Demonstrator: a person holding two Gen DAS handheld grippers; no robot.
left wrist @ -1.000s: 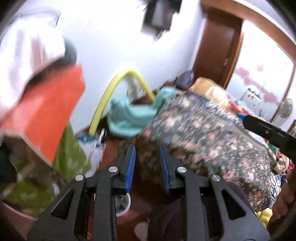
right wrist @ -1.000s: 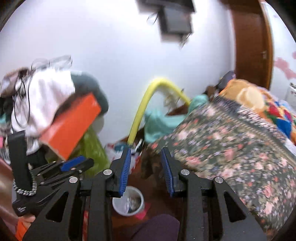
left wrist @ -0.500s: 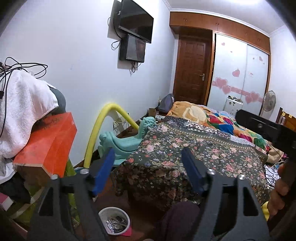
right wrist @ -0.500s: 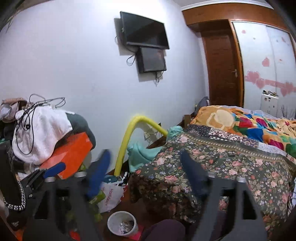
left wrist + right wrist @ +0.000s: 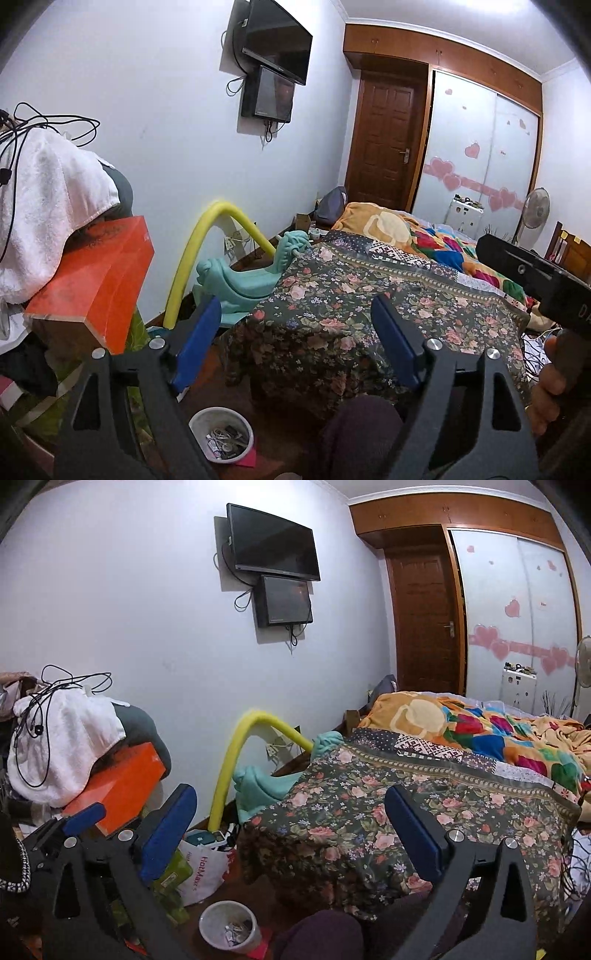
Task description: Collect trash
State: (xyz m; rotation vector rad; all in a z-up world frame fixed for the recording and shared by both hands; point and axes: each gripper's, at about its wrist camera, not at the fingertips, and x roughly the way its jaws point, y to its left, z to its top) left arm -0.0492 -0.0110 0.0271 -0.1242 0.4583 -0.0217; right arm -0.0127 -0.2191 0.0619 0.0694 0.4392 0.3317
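Observation:
A small white bin (image 5: 221, 439) stands on the wooden floor at the foot of the bed, with scraps and wrappers inside; in the right wrist view the bin (image 5: 228, 926) is low and left of centre. My left gripper (image 5: 295, 336) hangs above and behind it, pointing toward the bed. Its jaws are opening and nothing is between the blue pads. My right gripper (image 5: 290, 827) also points at the bed corner, jaws opening wide and empty. A hand (image 5: 550, 387) holds the right gripper's body at the right edge.
A bed with a floral cover (image 5: 388, 812) fills the right. At left, a pile holds an orange box (image 5: 99, 277), a white towel (image 5: 48, 206) and cables. A yellow foam tube (image 5: 236, 760), a teal rocking toy (image 5: 243, 280) and a white shopping bag (image 5: 203, 864) line the wall.
Both grippers went from nearly shut to wide open. Both views rose and tilted upward, so the wall screens and door came into sight, and the motion blur is gone.

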